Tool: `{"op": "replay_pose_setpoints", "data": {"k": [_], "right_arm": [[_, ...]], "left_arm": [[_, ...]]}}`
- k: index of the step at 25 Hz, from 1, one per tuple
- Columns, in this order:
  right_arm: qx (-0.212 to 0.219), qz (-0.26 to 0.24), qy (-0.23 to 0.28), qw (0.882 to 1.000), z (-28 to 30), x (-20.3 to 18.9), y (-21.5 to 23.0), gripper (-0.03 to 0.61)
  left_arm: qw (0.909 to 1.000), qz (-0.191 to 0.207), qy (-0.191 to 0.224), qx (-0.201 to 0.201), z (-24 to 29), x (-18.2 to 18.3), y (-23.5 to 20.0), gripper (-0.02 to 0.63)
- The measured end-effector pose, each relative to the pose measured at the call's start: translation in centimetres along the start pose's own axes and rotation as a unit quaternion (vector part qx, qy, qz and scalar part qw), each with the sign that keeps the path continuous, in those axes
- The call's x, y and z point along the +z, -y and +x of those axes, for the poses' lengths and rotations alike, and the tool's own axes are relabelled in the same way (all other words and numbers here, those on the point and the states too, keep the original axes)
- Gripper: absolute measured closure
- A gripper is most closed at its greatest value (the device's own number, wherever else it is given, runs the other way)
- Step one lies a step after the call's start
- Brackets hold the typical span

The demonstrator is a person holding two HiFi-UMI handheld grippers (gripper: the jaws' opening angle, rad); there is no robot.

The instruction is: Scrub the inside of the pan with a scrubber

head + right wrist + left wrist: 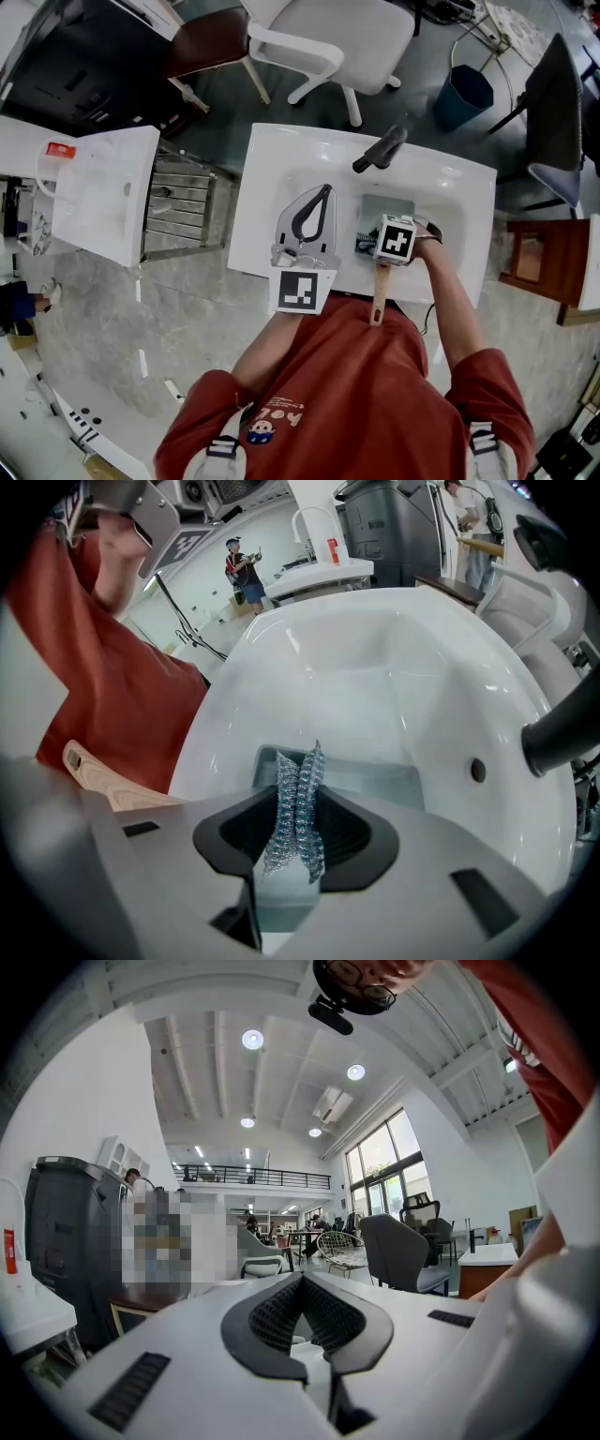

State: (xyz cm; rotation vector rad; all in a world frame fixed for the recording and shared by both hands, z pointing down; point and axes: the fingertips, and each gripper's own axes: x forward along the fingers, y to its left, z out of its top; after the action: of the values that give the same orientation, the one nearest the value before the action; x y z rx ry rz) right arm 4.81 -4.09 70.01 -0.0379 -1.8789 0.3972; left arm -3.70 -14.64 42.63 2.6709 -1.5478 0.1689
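I'm pinching the scrubber [293,822] in my right gripper [298,766] over the pan [384,782]. At its nine o'clock, my left gripper [302,1279] is hanging with jaws together, empty.

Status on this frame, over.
Left gripper shut, empty. Right gripper shut on mesh scrubber above grey pan in sink. Nothing seen in the way.

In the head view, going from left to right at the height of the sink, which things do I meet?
white counter → metal rack → left gripper, shut and empty → right gripper, shut on the scrubber
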Motion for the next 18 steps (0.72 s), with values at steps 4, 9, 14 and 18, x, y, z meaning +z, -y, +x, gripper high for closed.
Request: {"op": "replay_pose_setpoints", "data": {"k": [4,9,14,18], "right_arm": [[-0.032,0.000,-0.010,0.999,0.3,-0.3,1.5,0.445],[-0.078,0.005,-0.014,0.997,1.1,-0.7,4.0,0.445],[-0.124,0.010,-0.017,0.992,1.9,-1.1,6.5,0.445],[-0.191,-0.004,-0.017,0.981,2.7,-1.4,8.8,0.446]], "left_arm": [[1.0000,0.001,-0.001,-0.001,0.1,-0.2,0.0,0.603],[1.0000,0.000,-0.004,0.000,0.0,-0.2,-0.1,0.603],[1.0000,0.003,-0.008,-0.002,0.0,-0.3,0.0,0.603],[0.9999,0.006,-0.011,-0.002,0.1,-0.5,0.2,0.603]]}}
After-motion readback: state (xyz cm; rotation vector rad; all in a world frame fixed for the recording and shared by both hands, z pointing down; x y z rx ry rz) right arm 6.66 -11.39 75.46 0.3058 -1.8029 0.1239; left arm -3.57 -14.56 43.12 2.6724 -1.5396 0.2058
